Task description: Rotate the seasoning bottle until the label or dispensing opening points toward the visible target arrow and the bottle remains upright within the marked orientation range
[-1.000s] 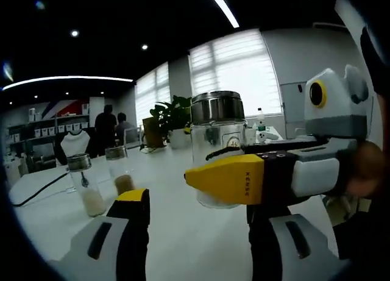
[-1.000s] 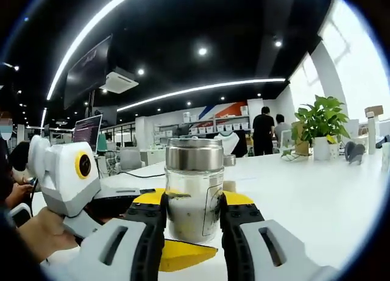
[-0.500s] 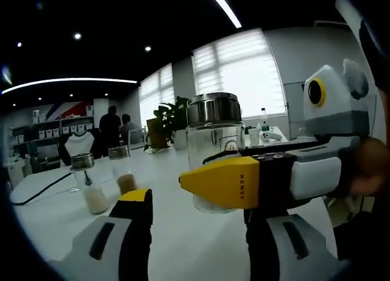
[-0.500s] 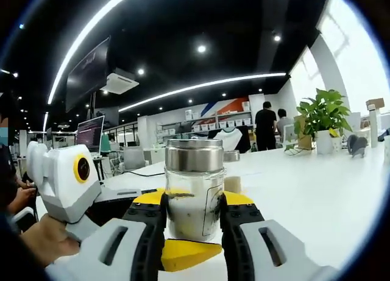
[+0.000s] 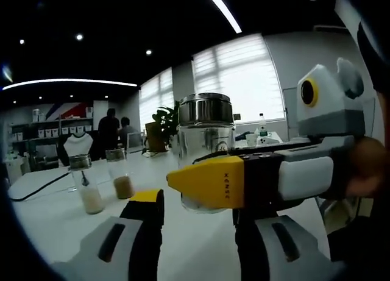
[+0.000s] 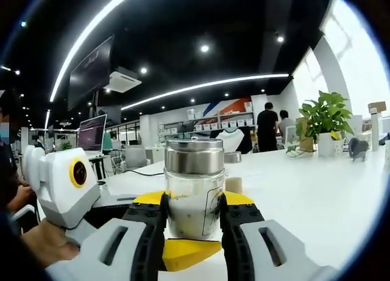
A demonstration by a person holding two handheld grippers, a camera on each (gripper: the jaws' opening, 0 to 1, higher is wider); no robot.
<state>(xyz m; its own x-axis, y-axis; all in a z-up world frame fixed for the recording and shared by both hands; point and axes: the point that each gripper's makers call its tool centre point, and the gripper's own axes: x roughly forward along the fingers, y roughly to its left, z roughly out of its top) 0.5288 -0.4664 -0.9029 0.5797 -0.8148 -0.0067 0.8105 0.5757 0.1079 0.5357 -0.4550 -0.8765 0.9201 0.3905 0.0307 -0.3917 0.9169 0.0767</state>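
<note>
- The left gripper view looks low across the white table (image 5: 49, 214) towards the windows, with the seasoning bottle (image 5: 206, 148) close beyond its fingers (image 5: 147, 215).
- The right gripper view faces the office interior, the seasoning bottle (image 6: 194, 186) very close between its fingers (image 6: 152, 223).
- Both views share the bottle, table and plant (image 6: 324, 115).

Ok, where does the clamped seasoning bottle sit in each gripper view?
Left gripper view: seasoning bottle just right of centre, behind the right gripper crossing from the right.
Right gripper view: bottle low centre, between that view's own jaws.
Shared landmark: potted plant by the windows.
</note>
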